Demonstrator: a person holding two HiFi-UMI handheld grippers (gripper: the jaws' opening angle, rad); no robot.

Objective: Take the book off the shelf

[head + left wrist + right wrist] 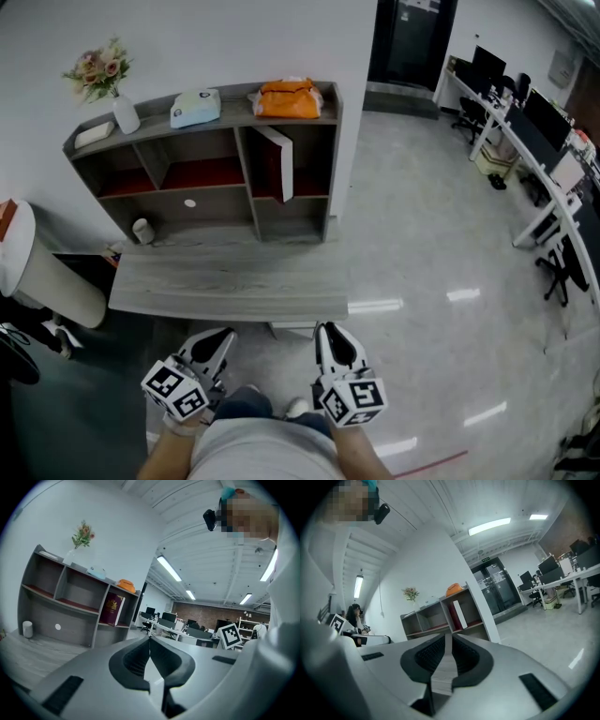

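A dark red book [279, 165] with white page edges stands upright in the upper right compartment of the grey shelf unit [336, 141]. The same book shows its gold-stamped cover in the left gripper view [113, 610] and its white edge in the right gripper view [459, 614]. Both grippers hang low by the person's body, well short of the shelf and off the table's near edge. My left gripper [217, 339] has its jaws together with nothing in them [150, 641]. My right gripper [330, 332] is likewise shut and empty [448, 639].
A grey table [225, 281] lies between me and the shelf. On the shelf top sit a flower vase [124, 112], a pale blue case [195, 106] and an orange bag [289, 98]. A white cup [142, 230] stands at the left. Office desks [534, 150] line the right.
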